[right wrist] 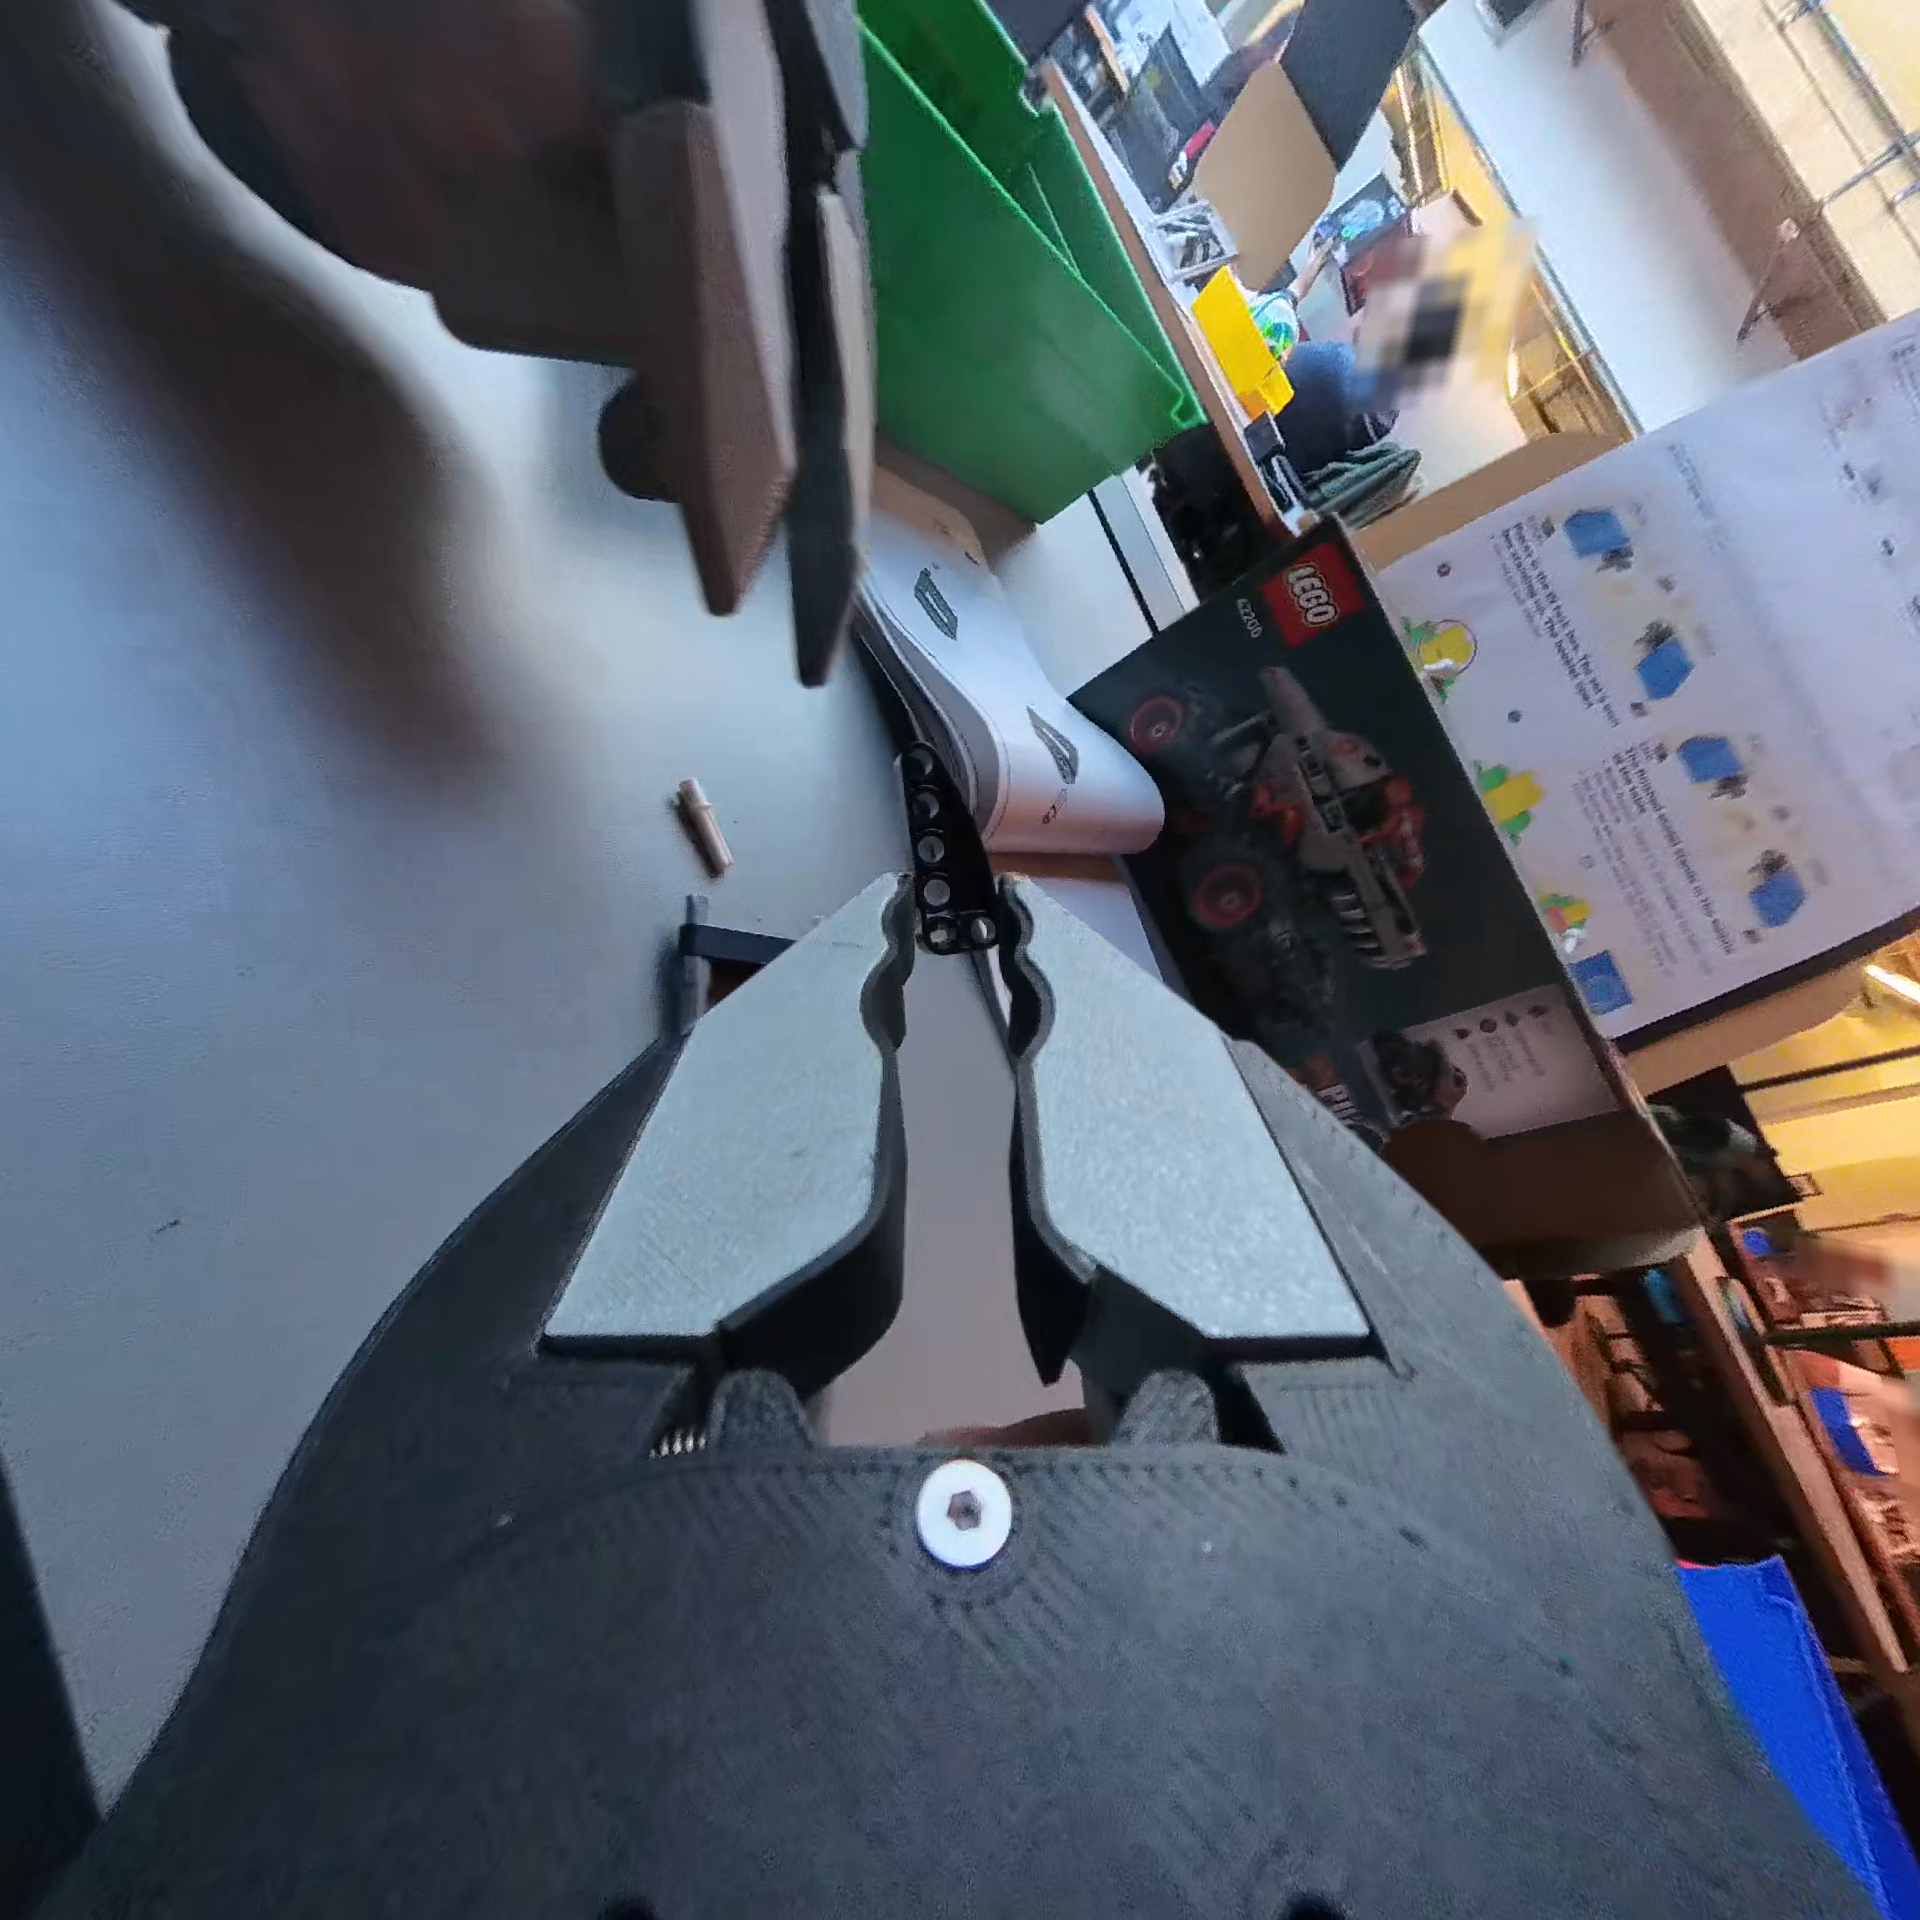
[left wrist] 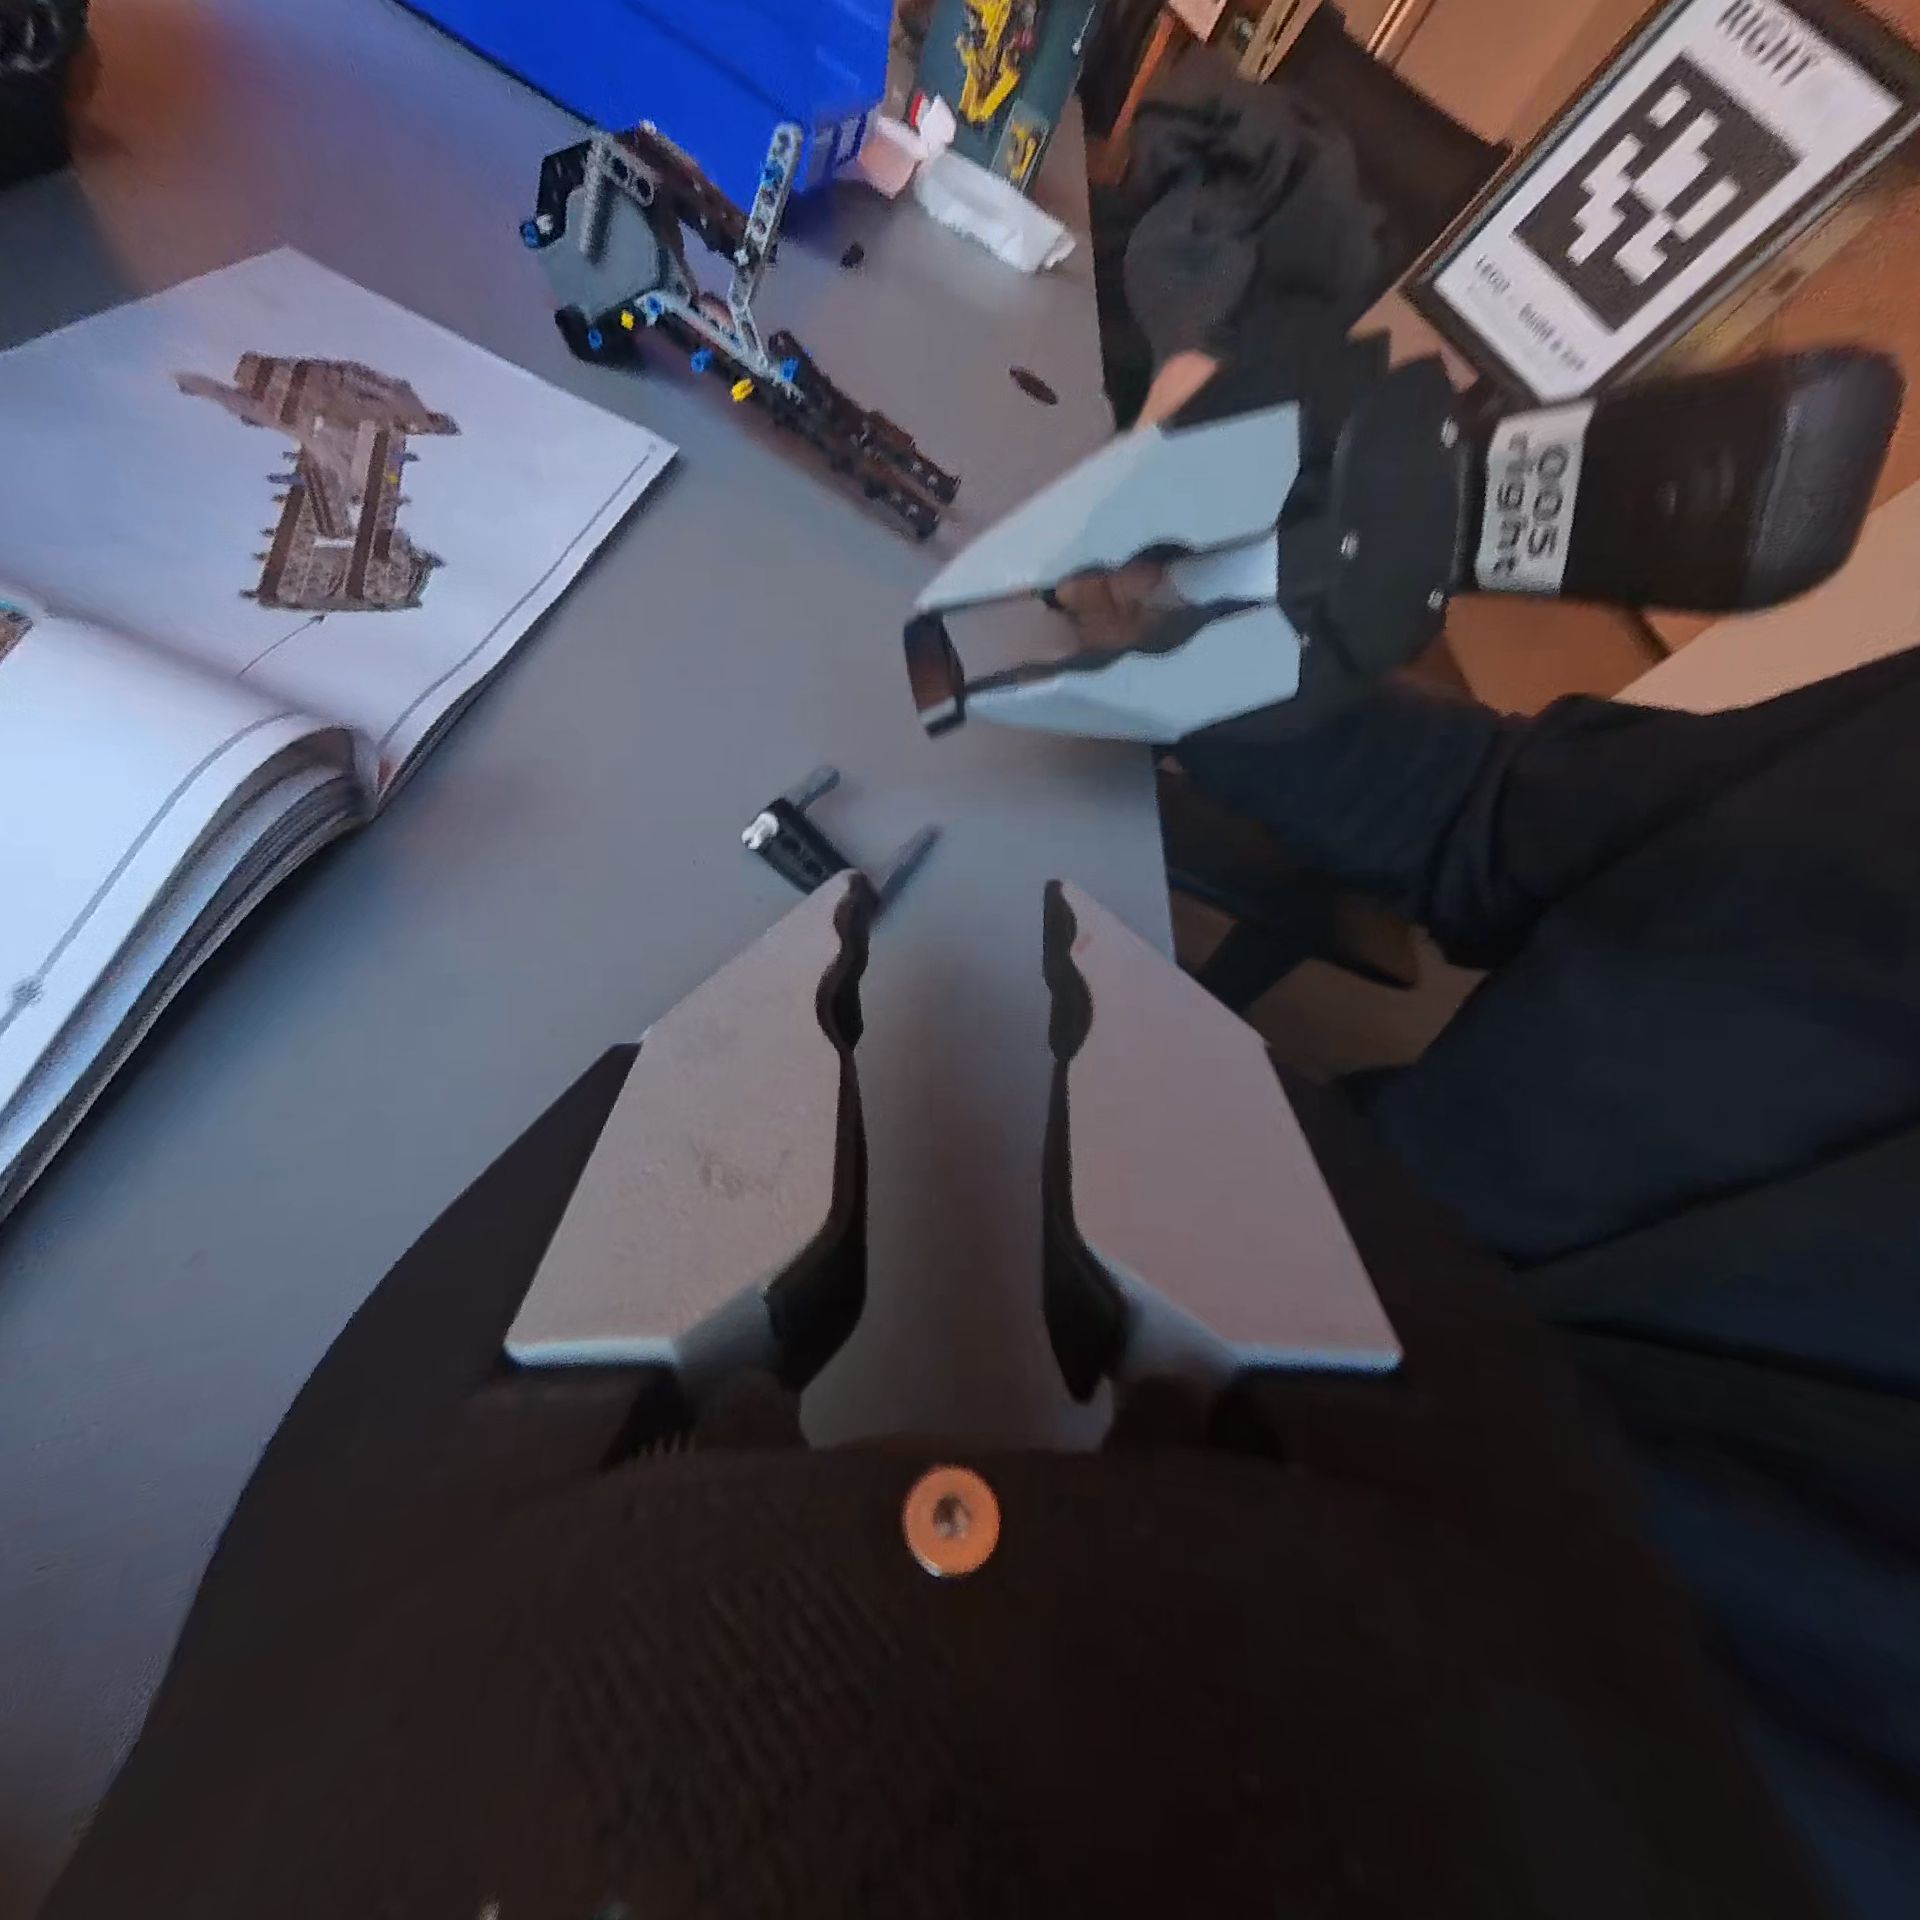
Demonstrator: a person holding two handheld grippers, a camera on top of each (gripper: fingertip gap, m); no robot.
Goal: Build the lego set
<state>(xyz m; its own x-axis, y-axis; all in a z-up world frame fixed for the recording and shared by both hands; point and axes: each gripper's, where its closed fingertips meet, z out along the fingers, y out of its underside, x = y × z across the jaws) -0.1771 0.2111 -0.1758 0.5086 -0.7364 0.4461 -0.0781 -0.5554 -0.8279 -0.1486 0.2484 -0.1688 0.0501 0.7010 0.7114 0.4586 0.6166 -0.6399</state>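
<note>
My left gripper [left wrist: 953, 902] is open and empty, low over the grey table [left wrist: 520, 935]. Just ahead of its left fingertip lies a small black piece with axles [left wrist: 795, 840]. My right gripper [right wrist: 956, 920] is shut on a black angled beam with holes [right wrist: 928, 852], which sticks out past its tips. In the left wrist view the right gripper [left wrist: 935, 670] hovers over the table's right edge, the beam [left wrist: 928, 665] across its tips. The partly built brown and grey model [left wrist: 727, 322] stands farther back. A tan pin [right wrist: 704, 821] and a dark axle [right wrist: 694, 951] lie on the table.
An open instruction book [left wrist: 260, 623] lies at the left. A blue bin [left wrist: 675, 62] and a set box [left wrist: 987, 83] stand at the back. The right wrist view shows a set box [right wrist: 1351, 831], a green bin [right wrist: 997, 312], a printed sheet [right wrist: 1714, 675] and the blurred left gripper [right wrist: 748, 364]. The grippers' ends are close to 6 centimetres from one another. The dark axle [right wrist: 694, 951] is about equally far from each gripper, around 6 centimetres.
</note>
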